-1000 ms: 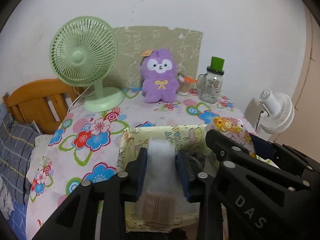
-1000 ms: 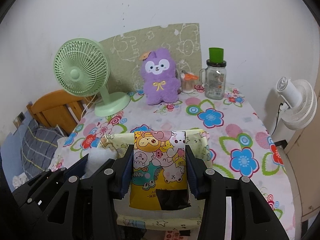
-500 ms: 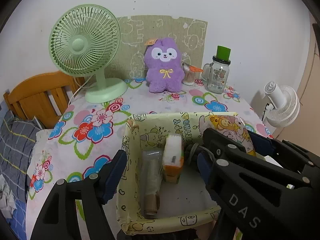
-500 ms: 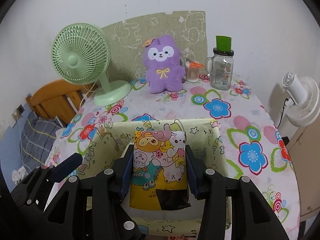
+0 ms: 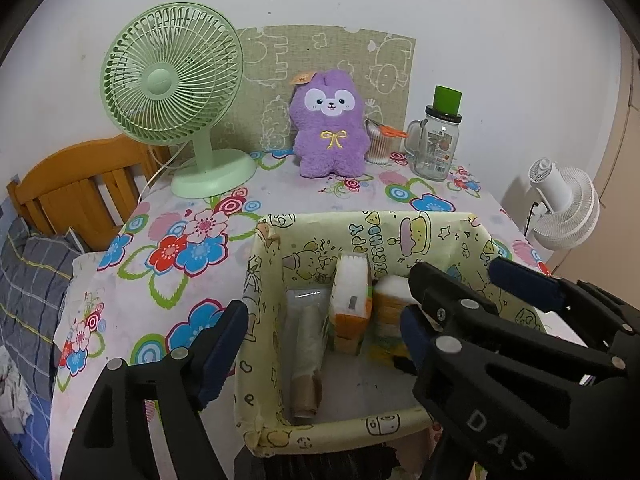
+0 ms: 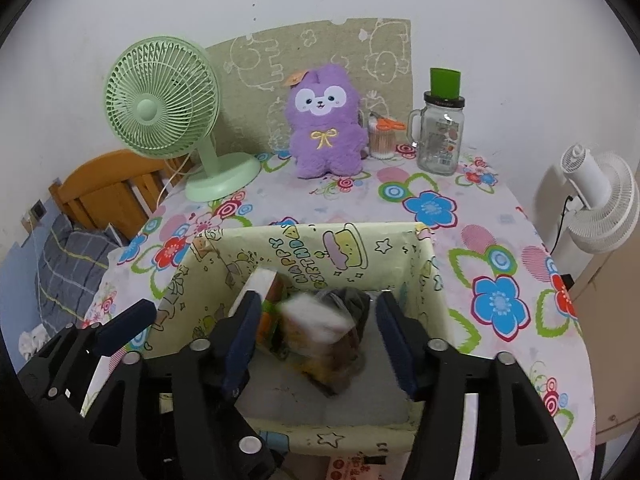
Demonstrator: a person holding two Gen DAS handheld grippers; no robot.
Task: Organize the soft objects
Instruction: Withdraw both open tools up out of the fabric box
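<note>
cartoon pouch point(image 6: 320, 332) dropped into box point(image 6: 312, 240); right gripper point(image 6: 316, 332) now wide, empty; left gripper point(image 5: 324, 336) wide, empty.

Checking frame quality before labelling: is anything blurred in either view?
Right wrist view: the cartoon-print pack in the box is motion-smeared between the open right gripper fingers; the rest is sharp. Left wrist view: no smear, only fisheye bending.

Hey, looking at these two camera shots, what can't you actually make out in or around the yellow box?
- Blurred packet, right wrist view: motion smear hides its print, and whether it has landed.
- Right side of the box floor, left wrist view: covered by the right tongs.
- Box front wall, both views: cut off by the tongs' arms.
- Jar label: too small to read.
</note>
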